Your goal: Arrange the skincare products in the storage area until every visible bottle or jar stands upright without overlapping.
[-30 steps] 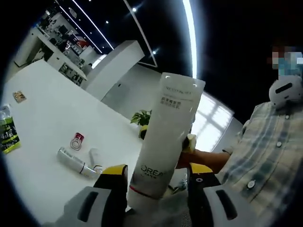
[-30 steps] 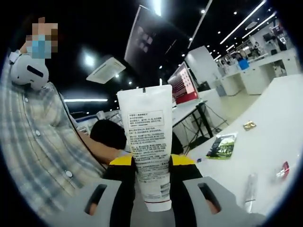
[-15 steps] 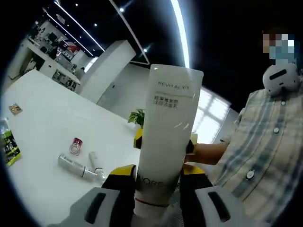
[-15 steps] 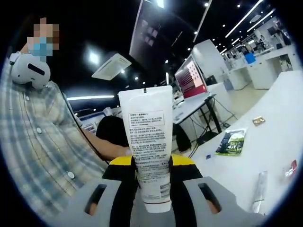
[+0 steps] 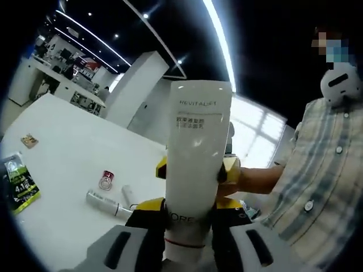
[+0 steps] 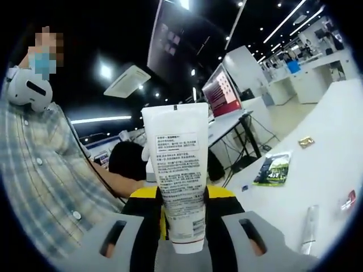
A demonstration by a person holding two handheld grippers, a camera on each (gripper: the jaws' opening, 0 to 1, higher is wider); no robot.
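White tube (image 5: 195, 164) clamped by both tools, left tool (image 5: 187, 226), right tool (image 6: 182, 212); soft, light, squeezable — best gripped near firm cap end.

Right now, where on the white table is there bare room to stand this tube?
The white table is bare between the green sachet and the small red jar, and on its far stretch beyond them. It is crowded by the jar, where the silver tube and small white bottle lie.

- Ceiling light strips (image 5: 222, 39) glare above the tongs against a dark ceiling.
- The window (image 5: 255, 139) behind the tongs is blown out.
- The white bench (image 5: 62, 164) is bright.
- Fisheye bending curves the edges.
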